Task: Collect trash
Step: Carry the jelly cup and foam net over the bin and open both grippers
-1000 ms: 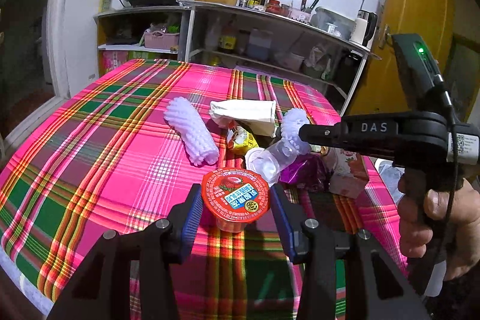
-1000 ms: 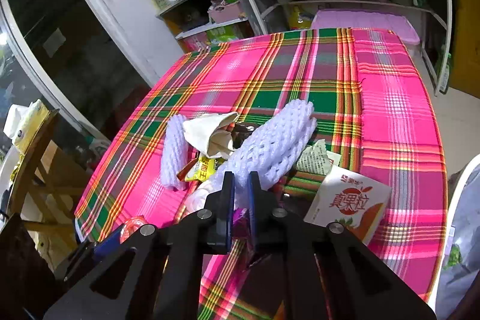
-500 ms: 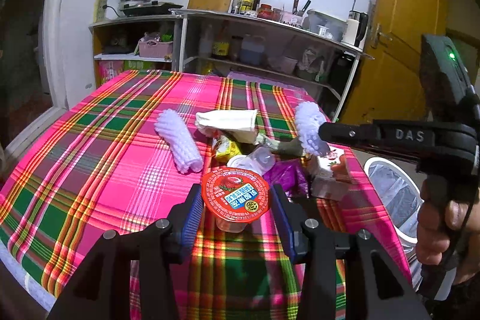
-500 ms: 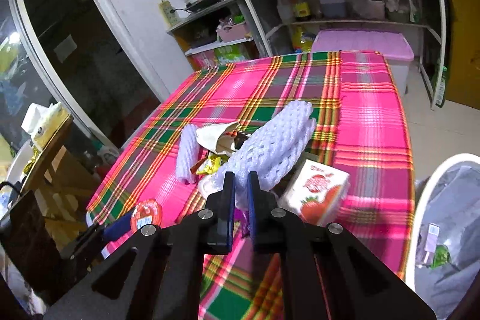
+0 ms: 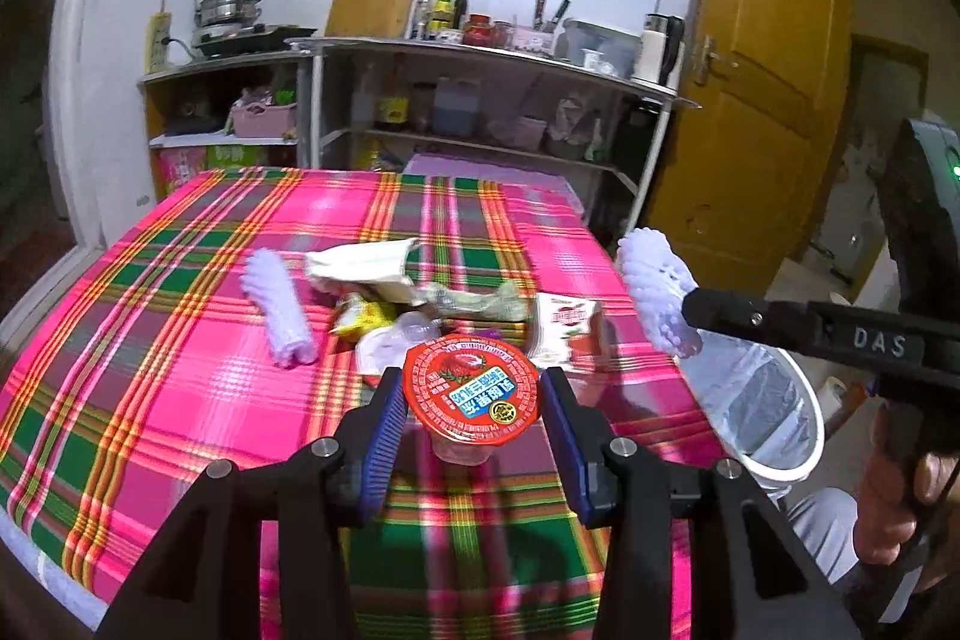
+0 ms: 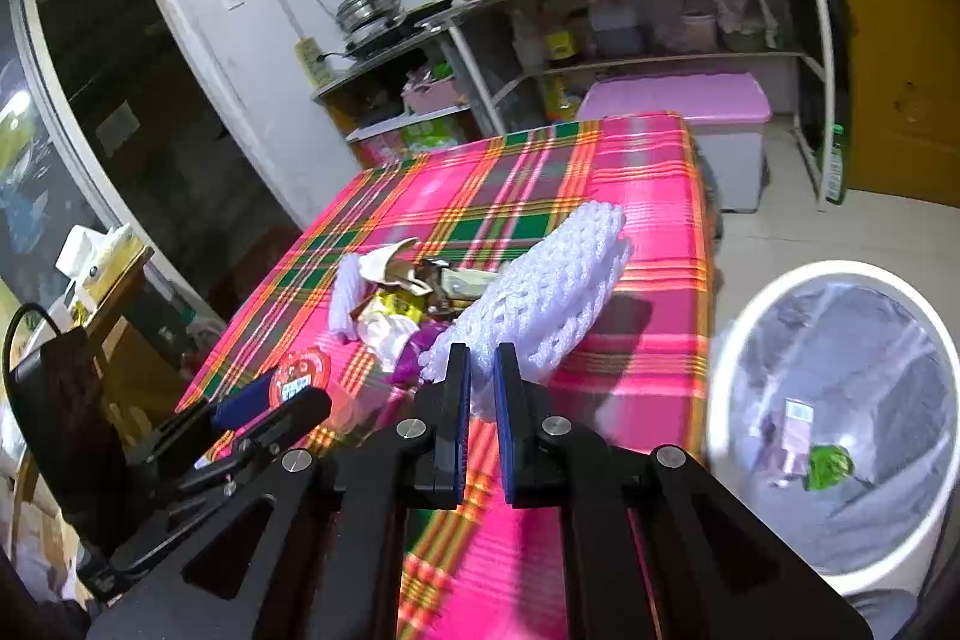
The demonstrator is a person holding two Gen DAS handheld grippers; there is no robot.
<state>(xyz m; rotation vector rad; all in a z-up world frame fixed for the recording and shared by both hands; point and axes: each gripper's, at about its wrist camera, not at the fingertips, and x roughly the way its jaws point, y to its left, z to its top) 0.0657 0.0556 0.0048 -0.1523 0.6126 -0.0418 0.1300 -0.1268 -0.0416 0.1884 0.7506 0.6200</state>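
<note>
My left gripper (image 5: 471, 421) is shut on a clear cup with a red foil lid (image 5: 471, 385) and holds it above the plaid table's near edge. My right gripper (image 6: 480, 388) is shut on a white foam fruit net (image 6: 540, 292), lifted over the table's right side; the net also shows in the left wrist view (image 5: 657, 289). A white trash bin with a clear liner (image 6: 840, 400) stands on the floor right of the table. It also shows in the left wrist view (image 5: 774, 418).
On the table (image 5: 180, 340) lies a second foam net (image 5: 282, 316), a paper bag (image 5: 360, 268), a yellow wrapper (image 5: 366, 319), a juice carton (image 5: 561, 328) and a plastic cup (image 5: 390, 346). Shelves (image 5: 480, 100) stand behind; a yellow door (image 5: 750, 70) is at right.
Both grippers pulled back and rose with their loads. The right gripper swung right with the foam net, bringing the bin into fuller view.
</note>
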